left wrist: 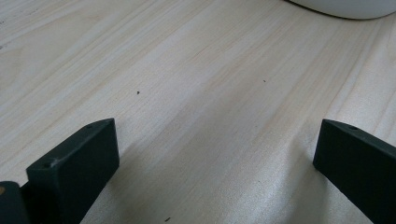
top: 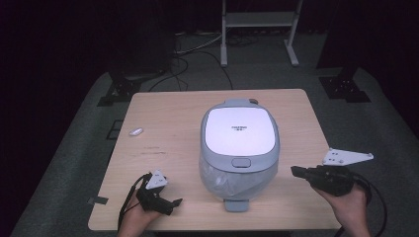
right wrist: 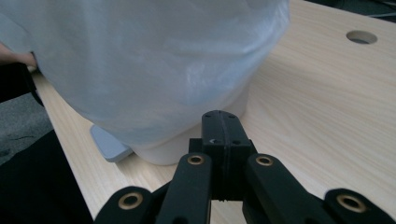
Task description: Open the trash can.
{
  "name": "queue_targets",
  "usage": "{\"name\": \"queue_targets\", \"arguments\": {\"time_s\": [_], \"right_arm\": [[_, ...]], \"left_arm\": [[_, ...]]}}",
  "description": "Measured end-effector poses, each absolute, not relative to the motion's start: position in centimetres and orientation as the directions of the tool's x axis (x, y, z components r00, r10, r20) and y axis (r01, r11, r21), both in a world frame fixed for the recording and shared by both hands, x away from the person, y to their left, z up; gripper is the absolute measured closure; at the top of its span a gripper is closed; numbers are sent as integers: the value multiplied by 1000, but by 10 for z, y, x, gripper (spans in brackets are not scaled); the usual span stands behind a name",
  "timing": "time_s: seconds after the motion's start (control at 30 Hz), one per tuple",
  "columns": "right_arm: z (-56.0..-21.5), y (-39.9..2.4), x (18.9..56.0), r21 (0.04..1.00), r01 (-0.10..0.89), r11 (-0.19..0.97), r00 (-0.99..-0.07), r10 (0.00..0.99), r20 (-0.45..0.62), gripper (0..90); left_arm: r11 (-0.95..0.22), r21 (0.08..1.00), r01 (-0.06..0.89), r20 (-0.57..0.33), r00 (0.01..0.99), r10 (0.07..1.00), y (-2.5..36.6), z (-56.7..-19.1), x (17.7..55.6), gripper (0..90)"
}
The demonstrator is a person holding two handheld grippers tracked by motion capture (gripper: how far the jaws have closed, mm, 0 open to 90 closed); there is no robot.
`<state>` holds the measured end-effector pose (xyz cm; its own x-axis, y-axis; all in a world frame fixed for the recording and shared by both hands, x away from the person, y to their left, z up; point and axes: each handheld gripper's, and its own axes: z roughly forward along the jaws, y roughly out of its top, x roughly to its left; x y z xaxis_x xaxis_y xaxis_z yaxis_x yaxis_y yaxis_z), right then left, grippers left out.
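Right gripper [top: 295, 172] has its black jaws pressed flat together with nothing between them, and it's hanging just off the side of the big grey-and-white plastic bin with the rounded lid [top: 240, 147]. In the right gripper view the closed tips [right wrist: 223, 122] point straight at the bin's lower body, which is wrapped in a thin, cloudy, crinkly plastic liner [right wrist: 154, 65]. My guess is the jaws are shut so they work like a blunt poker for nudging the lid button or the liner rather than for grabbing anything.

That bin sits right ahead of the tips, near but not touching as far as I can tell. Its lid is smooth and glossy white with a grey rim and a small grey push button [top: 240, 162] at the front, and a flat grey foot tab [right wrist: 108, 142] sticks out from the base on the side nearer the person.

Left gripper [top: 170, 201] is across the bin from the right one, low over the pale wooden table [left wrist: 196, 107], jaws spread wide and empty. Probably just parked there waiting. Tabletop is light, matte, with fine straight grain.
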<state>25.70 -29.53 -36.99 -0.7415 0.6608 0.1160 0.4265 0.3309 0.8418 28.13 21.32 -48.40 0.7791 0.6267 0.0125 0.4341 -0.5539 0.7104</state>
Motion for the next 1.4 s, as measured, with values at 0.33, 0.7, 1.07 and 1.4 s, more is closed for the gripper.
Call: {"name": "queue_targets", "arguments": {"time_s": [0.33,0.7,1.07,1.4], "right_arm": [[-343,-289,252,865,384,324,-783,611,119,900],[-303,-280,244,902,312,297,-834,541,110,900],[-281,-263,242,932,248,265,-881,463,103,900],[-269,-238,245,942,206,266,-915,393,89,900]], "left_arm": [[-554,710,434,13,779,626,213,-484,281,0],[-553,712,433,13,779,627,213,-484,281,0],[-553,712,433,13,779,627,213,-484,281,0],[-553,712,433,13,779,627,213,-484,281,0]]}}
